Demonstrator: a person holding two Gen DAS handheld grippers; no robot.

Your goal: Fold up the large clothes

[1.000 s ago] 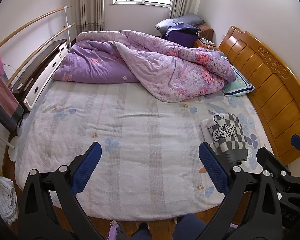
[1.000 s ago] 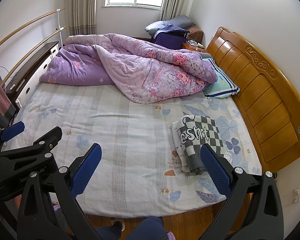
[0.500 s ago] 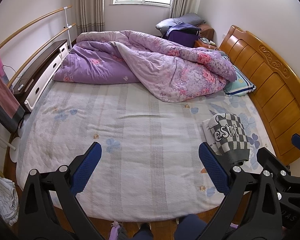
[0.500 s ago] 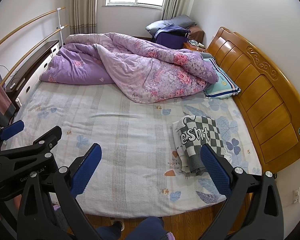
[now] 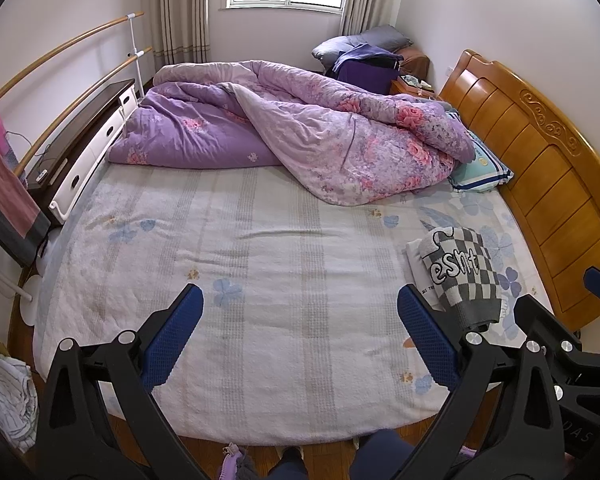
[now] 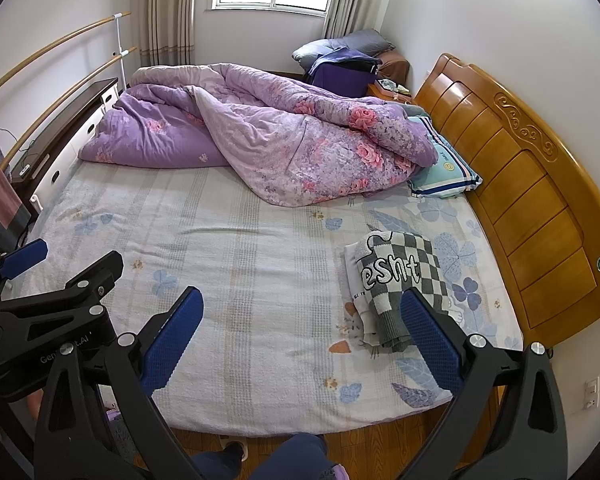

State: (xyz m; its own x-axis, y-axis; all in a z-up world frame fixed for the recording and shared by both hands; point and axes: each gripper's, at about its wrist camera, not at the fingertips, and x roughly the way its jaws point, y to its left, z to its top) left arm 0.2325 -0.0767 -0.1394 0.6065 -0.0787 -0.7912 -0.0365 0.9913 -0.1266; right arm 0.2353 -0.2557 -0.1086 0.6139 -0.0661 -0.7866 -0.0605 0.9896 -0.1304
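Note:
A folded grey-and-white checkered sweater (image 5: 460, 276) lies on a folded white garment at the bed's right side near the headboard; it also shows in the right wrist view (image 6: 400, 276). My left gripper (image 5: 300, 336) is open and empty, held above the bed's near edge, left of the stack. My right gripper (image 6: 302, 336) is open and empty, with its right finger (image 6: 432, 340) in front of the stack's near end. Each gripper shows at the edge of the other's view.
A crumpled purple floral quilt (image 5: 300, 136) covers the far half of the bed. A striped pillow (image 5: 480, 164) lies by the wooden headboard (image 5: 540, 168). A cabinet (image 5: 80, 148) and rails stand left. A pile of clothes (image 5: 4, 396) lies on the floor at the left.
Both views have shifted very slightly; the grippers stay open and the folded stack has not moved.

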